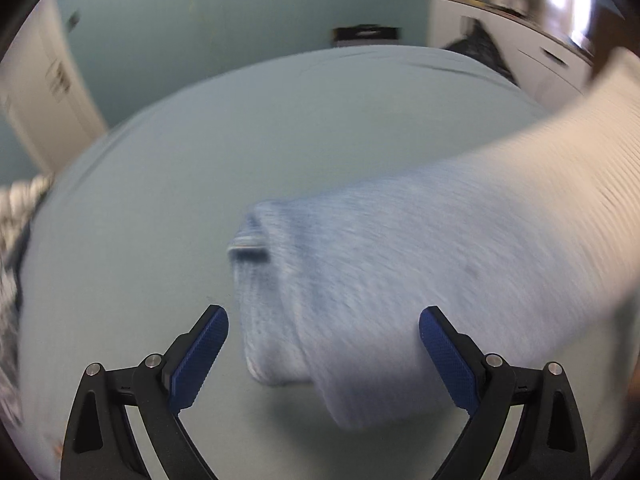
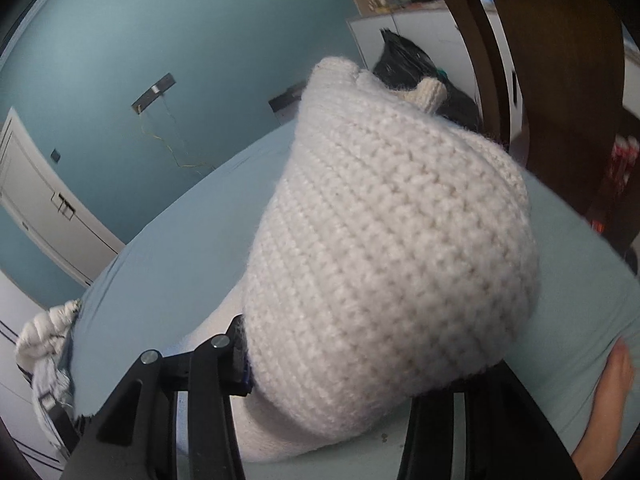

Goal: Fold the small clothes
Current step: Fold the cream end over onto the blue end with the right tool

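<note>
A cream knitted garment (image 2: 384, 240) bulges over my right gripper (image 2: 332, 380) and hides its fingertips; the jaws are closed on the knit and hold it above the pale blue bed sheet (image 2: 168, 272). In the left wrist view the same garment (image 1: 400, 264) hangs blurred in from the upper right and sags down to the sheet (image 1: 160, 208). My left gripper (image 1: 324, 336) is open and empty, its blue pads (image 1: 200, 356) on either side of the garment's low end, not touching it.
A heap of other clothes (image 2: 44, 340) lies at the bed's left edge, also in the left wrist view (image 1: 12, 248). A black bag (image 2: 416, 76) sits at the far side. A wooden chair (image 2: 560, 80) stands right. A bare foot (image 2: 608, 392) rests at lower right.
</note>
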Demonstrator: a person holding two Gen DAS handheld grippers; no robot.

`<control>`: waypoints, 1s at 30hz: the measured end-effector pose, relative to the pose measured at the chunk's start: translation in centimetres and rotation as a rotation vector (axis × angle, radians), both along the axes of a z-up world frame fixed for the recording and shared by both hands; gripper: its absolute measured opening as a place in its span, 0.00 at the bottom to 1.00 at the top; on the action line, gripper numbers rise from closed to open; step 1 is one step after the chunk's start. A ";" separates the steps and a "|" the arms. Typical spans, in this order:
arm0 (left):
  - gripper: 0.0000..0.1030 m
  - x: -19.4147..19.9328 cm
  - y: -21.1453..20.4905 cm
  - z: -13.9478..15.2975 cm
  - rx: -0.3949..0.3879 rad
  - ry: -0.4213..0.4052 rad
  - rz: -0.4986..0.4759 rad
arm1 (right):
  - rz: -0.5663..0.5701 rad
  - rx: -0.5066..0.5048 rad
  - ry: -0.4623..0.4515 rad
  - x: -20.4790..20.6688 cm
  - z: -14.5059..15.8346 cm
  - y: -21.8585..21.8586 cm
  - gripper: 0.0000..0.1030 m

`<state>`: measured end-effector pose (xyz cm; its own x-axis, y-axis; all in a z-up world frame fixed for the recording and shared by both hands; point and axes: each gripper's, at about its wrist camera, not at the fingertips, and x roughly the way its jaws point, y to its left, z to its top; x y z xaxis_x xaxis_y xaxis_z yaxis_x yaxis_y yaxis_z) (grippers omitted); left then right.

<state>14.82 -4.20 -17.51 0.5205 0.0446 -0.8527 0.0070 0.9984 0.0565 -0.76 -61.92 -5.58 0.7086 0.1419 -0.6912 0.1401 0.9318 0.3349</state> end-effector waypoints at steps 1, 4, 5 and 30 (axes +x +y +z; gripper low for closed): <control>0.93 0.5 -0.1 0.1 -0.005 -0.008 0.020 | 0.000 -0.014 -0.007 -0.2 0.5 -0.1 0.39; 0.93 2.4 -2.6 1.9 -0.005 -0.068 0.012 | -0.025 -0.093 -0.035 -0.8 1.8 -0.3 0.39; 0.93 2.8 -3.9 2.5 -0.007 -0.084 -0.011 | -0.026 -0.127 -0.047 -1.1 1.7 -0.2 0.39; 0.95 -2.8 -16.9 -1.2 0.087 -0.099 -0.363 | 0.150 -0.292 -0.092 -3.9 -0.3 0.3 0.40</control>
<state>11.99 -21.10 -18.66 0.5954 -0.0872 -0.7987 0.3492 0.9234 0.1595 -4.70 -61.58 -5.86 0.7561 0.0550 -0.6522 -0.0244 0.9981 0.0559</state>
